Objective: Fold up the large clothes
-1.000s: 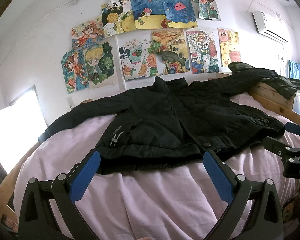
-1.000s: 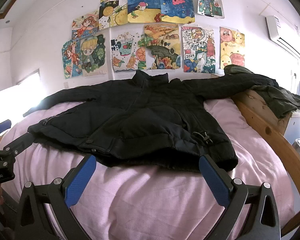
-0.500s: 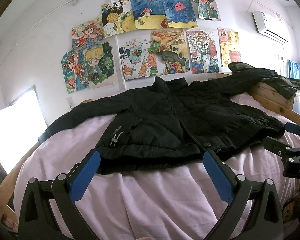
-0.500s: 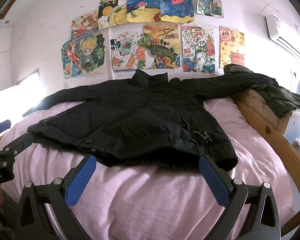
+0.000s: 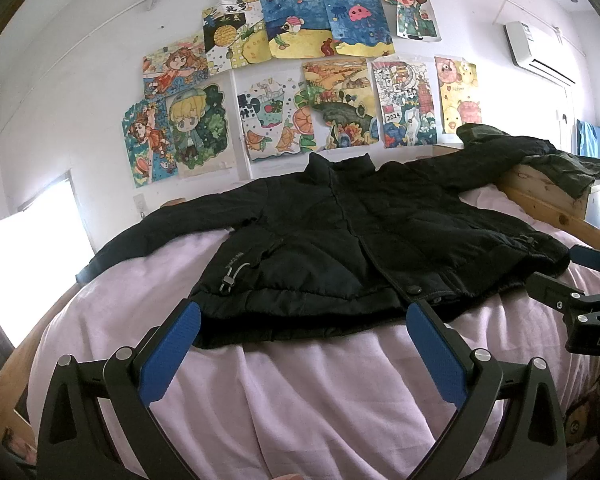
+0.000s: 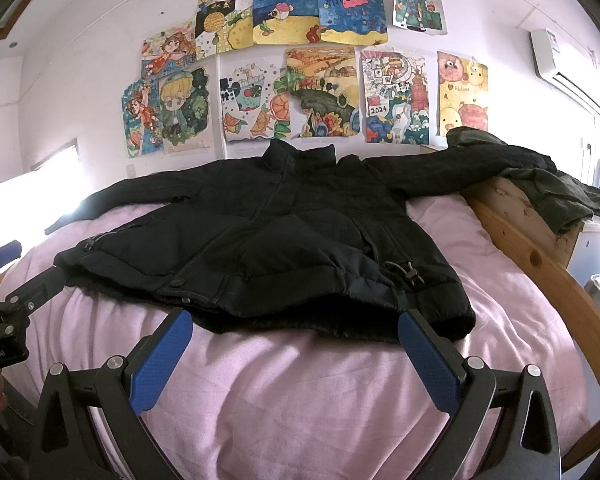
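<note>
Left gripper (image 5: 304, 332) hovers low over the near edge of the bed (image 5: 320, 392), blue pads spread wide with nothing between them. Just beyond its tips lies the black jacket (image 5: 360, 240), flat and front-up across the pink sheet, collar toward the far edge under the wall drawings (image 5: 300, 80), hem nearest. Right gripper (image 6: 296, 334) likewise gaping and empty, its tips level with the hem but seemingly not touching it. Far right, one sleeve (image 6: 440, 168) runs up onto the wooden bed frame (image 6: 540, 256), meeting what looks like another dark garment (image 6: 560, 196).
</note>
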The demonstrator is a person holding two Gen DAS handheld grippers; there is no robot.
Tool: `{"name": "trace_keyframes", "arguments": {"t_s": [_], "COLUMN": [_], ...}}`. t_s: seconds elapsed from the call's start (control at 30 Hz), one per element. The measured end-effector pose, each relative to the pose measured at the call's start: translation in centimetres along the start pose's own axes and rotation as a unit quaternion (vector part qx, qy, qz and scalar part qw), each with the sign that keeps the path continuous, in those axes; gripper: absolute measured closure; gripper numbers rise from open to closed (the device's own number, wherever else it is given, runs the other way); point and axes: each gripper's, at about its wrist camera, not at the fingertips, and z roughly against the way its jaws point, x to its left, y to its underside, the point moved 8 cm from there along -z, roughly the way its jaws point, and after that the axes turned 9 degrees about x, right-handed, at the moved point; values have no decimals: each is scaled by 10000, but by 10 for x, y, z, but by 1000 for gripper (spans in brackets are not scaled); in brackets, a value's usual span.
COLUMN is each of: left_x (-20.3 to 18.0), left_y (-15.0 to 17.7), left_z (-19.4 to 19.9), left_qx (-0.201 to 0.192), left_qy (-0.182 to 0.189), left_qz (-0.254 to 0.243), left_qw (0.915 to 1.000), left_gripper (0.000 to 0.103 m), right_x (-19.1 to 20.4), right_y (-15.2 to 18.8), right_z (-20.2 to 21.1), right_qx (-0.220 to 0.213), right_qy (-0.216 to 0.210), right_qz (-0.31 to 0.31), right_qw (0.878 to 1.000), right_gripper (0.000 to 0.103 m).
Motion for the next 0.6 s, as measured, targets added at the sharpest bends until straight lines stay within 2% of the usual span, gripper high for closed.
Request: {"name": "trace_keyframes", "arguments": {"t_s": [0.6], "left_x": [1], "left_y": [0], "left_z": [0], "left_qx": [-9], "left_qy": [-11], "left_qz": [11], "left_qw": [10000], "left_gripper": [2], "right_x": [0], "right_y": [0], "right_z": [0], "right_qx": [11], "right_qy": [1], "right_qz": [-6], "right_qw": [10000], "right_gripper": [0]}}
